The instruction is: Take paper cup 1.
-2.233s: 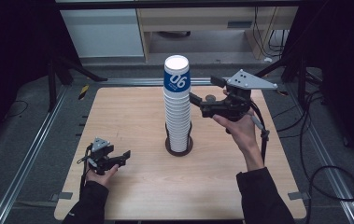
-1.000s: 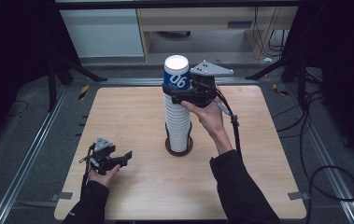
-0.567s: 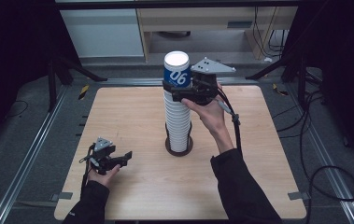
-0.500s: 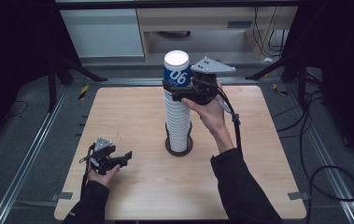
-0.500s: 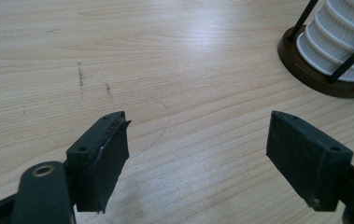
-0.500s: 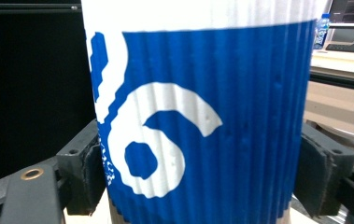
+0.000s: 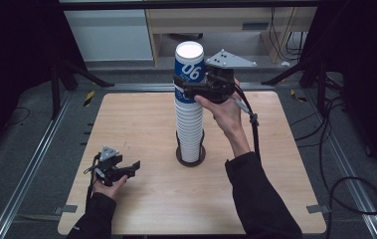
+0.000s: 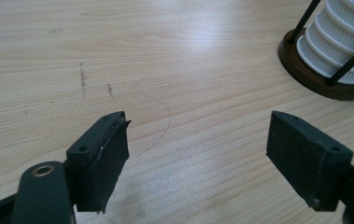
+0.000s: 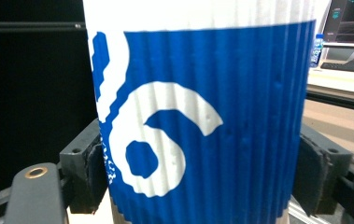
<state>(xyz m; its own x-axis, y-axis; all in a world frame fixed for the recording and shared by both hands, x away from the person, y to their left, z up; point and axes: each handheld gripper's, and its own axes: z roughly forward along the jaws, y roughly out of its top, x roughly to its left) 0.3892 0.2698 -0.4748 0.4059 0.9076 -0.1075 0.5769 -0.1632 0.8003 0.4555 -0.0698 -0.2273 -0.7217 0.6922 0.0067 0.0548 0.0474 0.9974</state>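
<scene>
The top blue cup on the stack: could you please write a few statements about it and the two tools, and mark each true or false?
1. The right tool is shut on the top blue cup. True.
2. The left tool holds a cup. False: its jaws stand open over the bare wooden table.
3. The cup stack stands in a dark round holder. True.
4. The top cup is plain white. False: it is blue with white numerals.
5. The left tool rests against the holder. False: it is apart from it.
</scene>
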